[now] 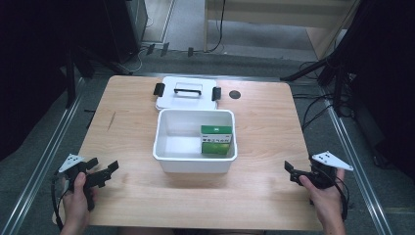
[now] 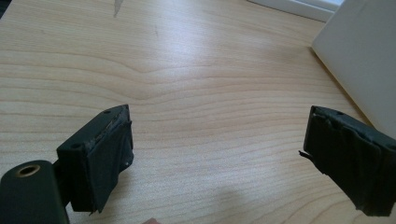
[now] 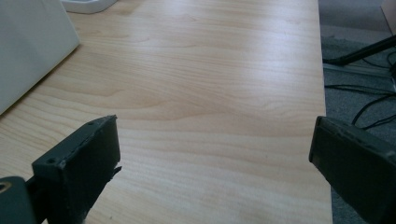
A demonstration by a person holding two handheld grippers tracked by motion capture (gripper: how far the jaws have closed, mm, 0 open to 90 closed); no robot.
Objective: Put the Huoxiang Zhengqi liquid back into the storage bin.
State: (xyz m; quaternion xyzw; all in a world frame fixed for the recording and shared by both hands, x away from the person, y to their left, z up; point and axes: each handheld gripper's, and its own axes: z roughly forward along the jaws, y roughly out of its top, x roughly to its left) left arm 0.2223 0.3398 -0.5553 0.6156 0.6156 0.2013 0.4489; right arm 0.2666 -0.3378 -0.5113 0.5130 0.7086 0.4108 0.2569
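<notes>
My left gripper (image 1: pixel 105 172) and right gripper (image 1: pixel 293 171) rest wide open and empty at seven and four o'clock, green box (image 1: pixel 216 140) already binned (image 1: pixel 195 161), lid (image 1: pixel 186 91) unfitted.

Box (image 1: pixel 216 139) in bin (image 1: pixel 195 164) at table (image 1: pixel 264 127) centre, lid (image 1: pixel 186 93) behind bin, claws at near corners
</notes>
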